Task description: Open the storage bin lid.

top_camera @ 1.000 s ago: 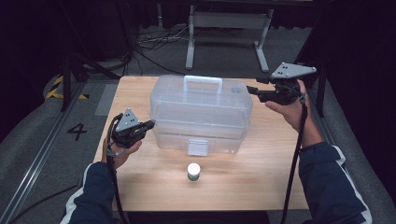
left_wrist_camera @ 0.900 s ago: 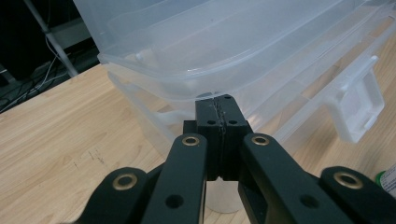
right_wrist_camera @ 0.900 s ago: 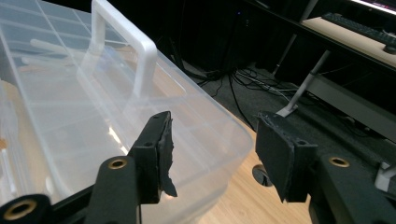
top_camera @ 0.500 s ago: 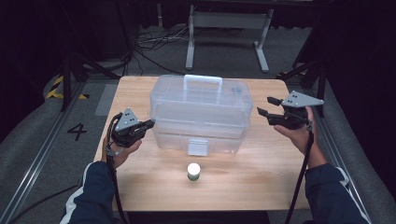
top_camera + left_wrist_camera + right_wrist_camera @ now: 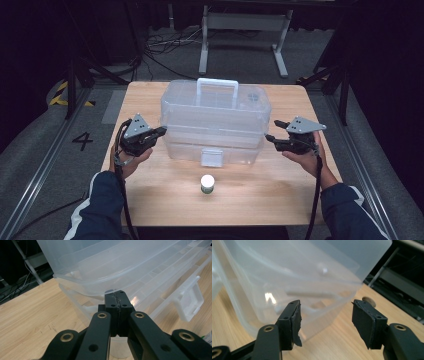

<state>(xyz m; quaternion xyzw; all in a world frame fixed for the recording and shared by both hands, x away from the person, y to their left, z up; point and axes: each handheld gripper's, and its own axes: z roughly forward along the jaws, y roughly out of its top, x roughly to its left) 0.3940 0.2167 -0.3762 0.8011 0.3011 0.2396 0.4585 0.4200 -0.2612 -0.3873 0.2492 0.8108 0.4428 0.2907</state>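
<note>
Clear plastic box (image 5: 215, 122) sits mid-surface (image 5: 280, 195), lid down, white handle (image 5: 217, 86) on top, white front latch (image 5: 212, 157) facing you. Everything below is placed relative to that box.

Your left gripper (image 5: 161, 131) is at the box's left end, its tips right at the seam where the lid meets the lower tray; whether they touch the plastic, can't tell. In the left gripper view its fingers (image 5: 117, 305) are pressed flat together, closed, nothing between them, with the box's lid edge (image 5: 105, 287) just above the tips. The latch (image 5: 190, 302) shows off to the side there.

Your right gripper (image 5: 275, 131) is at the box's right end, close beside the wall, not touching from what the high view gives. Its fingers stand apart, open, and have just been opening further. In the right gripper view the left finger pad (image 5: 296, 322) overlaps the box's rounded corner (image 5: 287, 290), the other pad (image 5: 364, 322) is over bare wood; nothing is gripped between them.

Small white-capped jar (image 5: 207, 183) stands upright in front of the box, just below the latch, apart from it, between your two hands.

Each hand holds its gripper low, near the surface, cables (image 5: 316, 200) trailing back toward you.
</note>
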